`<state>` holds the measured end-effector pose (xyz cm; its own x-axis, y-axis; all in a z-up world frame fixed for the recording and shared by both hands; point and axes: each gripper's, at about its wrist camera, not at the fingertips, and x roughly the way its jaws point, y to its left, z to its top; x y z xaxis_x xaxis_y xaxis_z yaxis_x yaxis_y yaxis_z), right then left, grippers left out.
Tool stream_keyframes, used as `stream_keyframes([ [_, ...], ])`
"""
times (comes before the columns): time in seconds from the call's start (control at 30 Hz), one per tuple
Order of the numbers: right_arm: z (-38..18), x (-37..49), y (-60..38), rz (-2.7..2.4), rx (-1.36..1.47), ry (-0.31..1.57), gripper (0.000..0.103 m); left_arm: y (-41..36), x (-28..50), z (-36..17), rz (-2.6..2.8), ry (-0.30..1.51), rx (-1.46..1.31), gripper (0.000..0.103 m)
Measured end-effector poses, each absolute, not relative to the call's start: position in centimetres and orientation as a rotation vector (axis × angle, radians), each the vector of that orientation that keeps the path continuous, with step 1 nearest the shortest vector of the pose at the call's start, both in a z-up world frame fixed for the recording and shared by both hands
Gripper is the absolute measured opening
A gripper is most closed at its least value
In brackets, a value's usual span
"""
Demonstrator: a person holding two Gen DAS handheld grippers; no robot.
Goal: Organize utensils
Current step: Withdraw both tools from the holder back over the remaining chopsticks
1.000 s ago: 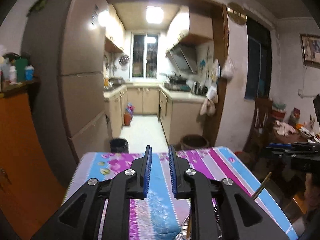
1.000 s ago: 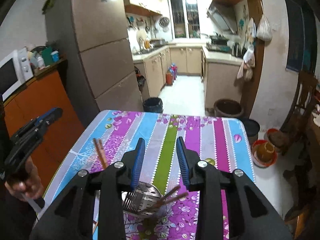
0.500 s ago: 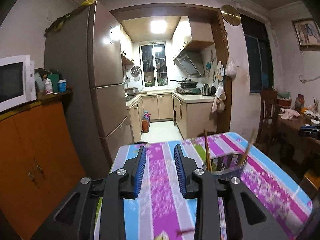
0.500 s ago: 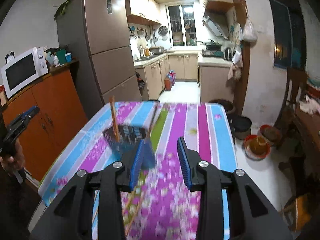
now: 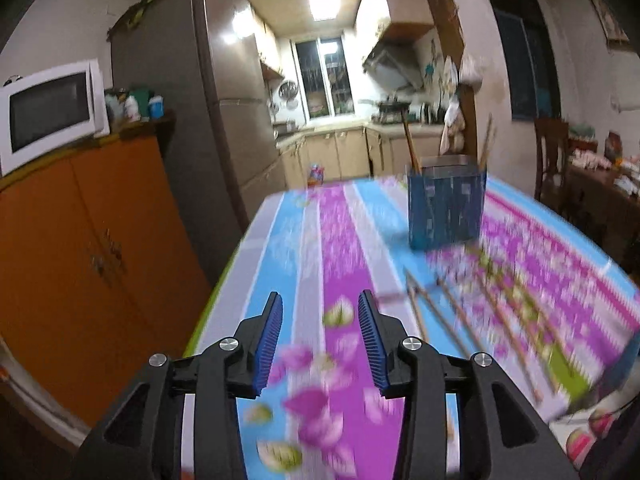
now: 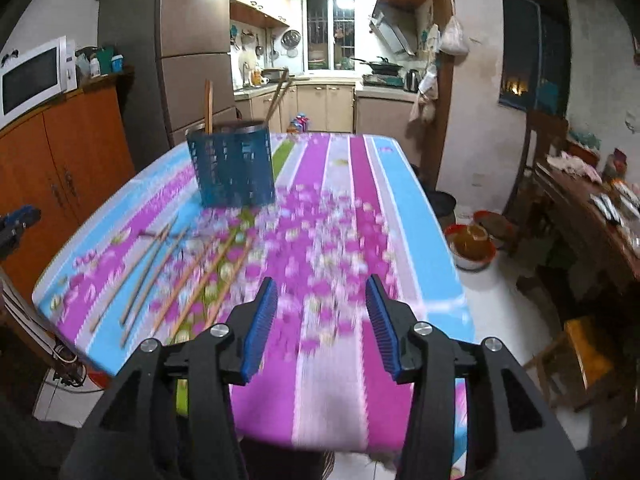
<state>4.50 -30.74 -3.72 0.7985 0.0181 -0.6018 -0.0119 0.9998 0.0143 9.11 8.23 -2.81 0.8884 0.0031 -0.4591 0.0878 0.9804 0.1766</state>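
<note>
Chopsticks (image 6: 168,276) lie loose on the striped floral tablecloth (image 6: 332,208), ahead and left of the right gripper (image 6: 322,320); ahead and right of the left gripper (image 5: 320,344). Blue perforated holder (image 6: 232,168) stands upright beyond them, a few sticks (image 6: 207,106) leaning inside. Both grippers: jaws partly apart, just been opening, nothing between the pads. Frames motion-blurred. Microwave (image 5: 48,114) on orange cabinet (image 5: 80,240), far left of left gripper.

Your tools (image 6: 322,316): matt black plastic, ribbed blue pads (image 6: 260,326). Surface (image 6: 332,216): glossy printed cloth. Chopsticks (image 6: 176,276): wood. Holder (image 6: 232,168): perforated blue plastic.
</note>
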Motion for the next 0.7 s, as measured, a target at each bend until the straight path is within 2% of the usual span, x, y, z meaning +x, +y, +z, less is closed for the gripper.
stream_keyframes([
  [0.33, -9.9, -0.2, -28.7, -0.024, 0.078, 0.672, 0.045, 5.7, 3.8, -11.0, -0.049, 0.577, 0.239, 0.043],
  [0.7, -12.6, -1.2, -23.1, 0.098, -0.032, 0.585, 0.045, 1.8, 3.0, -13.4, -0.099, 0.545, 0.277, 0.048],
])
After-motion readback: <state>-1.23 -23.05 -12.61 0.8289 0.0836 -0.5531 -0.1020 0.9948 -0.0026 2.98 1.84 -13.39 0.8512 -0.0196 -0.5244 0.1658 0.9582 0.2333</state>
